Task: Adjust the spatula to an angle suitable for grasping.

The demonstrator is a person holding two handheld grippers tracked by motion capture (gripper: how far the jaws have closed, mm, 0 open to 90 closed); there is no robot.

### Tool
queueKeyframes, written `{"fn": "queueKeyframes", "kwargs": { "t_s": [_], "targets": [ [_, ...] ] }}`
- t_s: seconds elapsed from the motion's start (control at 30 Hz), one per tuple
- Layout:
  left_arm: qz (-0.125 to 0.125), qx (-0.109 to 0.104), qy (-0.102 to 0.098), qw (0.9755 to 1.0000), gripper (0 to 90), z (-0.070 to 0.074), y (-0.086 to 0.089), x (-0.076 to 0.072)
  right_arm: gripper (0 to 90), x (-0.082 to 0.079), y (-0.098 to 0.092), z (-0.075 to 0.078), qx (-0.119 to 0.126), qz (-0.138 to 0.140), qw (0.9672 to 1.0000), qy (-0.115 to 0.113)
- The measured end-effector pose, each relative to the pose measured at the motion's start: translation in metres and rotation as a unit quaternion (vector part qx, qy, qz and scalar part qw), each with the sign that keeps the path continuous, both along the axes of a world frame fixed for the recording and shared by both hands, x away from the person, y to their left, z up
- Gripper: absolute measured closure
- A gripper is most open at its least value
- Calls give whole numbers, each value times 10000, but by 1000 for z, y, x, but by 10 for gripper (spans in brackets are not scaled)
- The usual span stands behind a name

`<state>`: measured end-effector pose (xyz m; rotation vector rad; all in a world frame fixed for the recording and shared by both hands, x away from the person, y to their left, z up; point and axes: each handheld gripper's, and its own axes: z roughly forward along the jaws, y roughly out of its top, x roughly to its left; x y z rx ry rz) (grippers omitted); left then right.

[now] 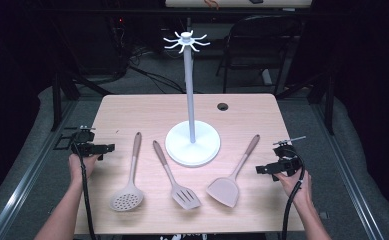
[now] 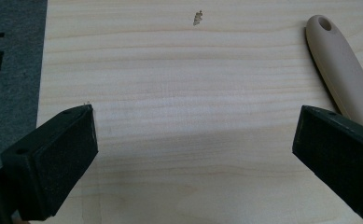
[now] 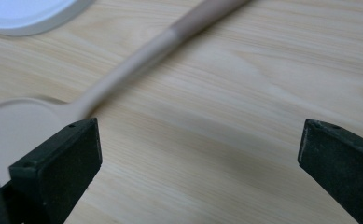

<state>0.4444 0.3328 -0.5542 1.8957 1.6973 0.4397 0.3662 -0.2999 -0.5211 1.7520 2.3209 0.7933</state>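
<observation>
On the table (image 1: 132, 107), both claws spread empty, the white stand (image 1: 192, 142) rises behind three utensils, blocking nothing.

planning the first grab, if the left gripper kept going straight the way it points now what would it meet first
Probably the skimmer's handle. In the high view the left gripper, jaws open and empty, points across the table toward it. In the left gripper view that handle sits off by one jaw, so it may just pass beside it.

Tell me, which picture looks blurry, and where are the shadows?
Right gripper view: the solid spatula looks soft and blurred, the wood grain nearer the jaws sharper. Left gripper view: crisp, with a faint shadow on the table between the jaws. High view: table lit, surroundings dark.
</observation>
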Motion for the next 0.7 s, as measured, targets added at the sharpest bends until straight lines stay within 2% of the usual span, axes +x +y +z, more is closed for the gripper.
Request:
{"fn": "queueKeyframes", "kwargs": {
  "t_s": [0.07, 0.27, 0.43, 0.47, 0.57, 0.63, 0.67, 0.7],
  "targets": [
    [2, 3, 0, 10000, 0, 1, 1, 0, 0, 0, 10, 0, 94, 100, 9999, 43],
    [-50, 67, 9, 10000, 0, 0, -3, 1, 0, 2, 41, -4, 9, 472, 9986, 227],
    [-91, 73, 23, 9999, 0, 0, -3, 1, 5, 9, 57, -9, -84, 544, 9977, 399],
    [-58, 76, 5, 10000, 0, 0, -3, 1, 12, 10, 60, -10, -21, 497, 9981, 355],
    [-93, 70, 53, 9999, 0, 0, -1, 0, 34, 15, 67, -10, -38, 487, 9981, 386],
    [-77, 80, 52, 9999, 0, 0, -2, 0, 52, 19, 71, -11, -144, 488, 9975, 485],
    [-73, 80, 49, 9999, 0, 0, -2, 0, 67, 20, 74, -13, -164, 444, 9980, 425],
    [-59, 84, 36, 9999, 0, -1, -2, 0, 71, 22, 76, -14, -209, 490, 9974, 478]
  ]
}}
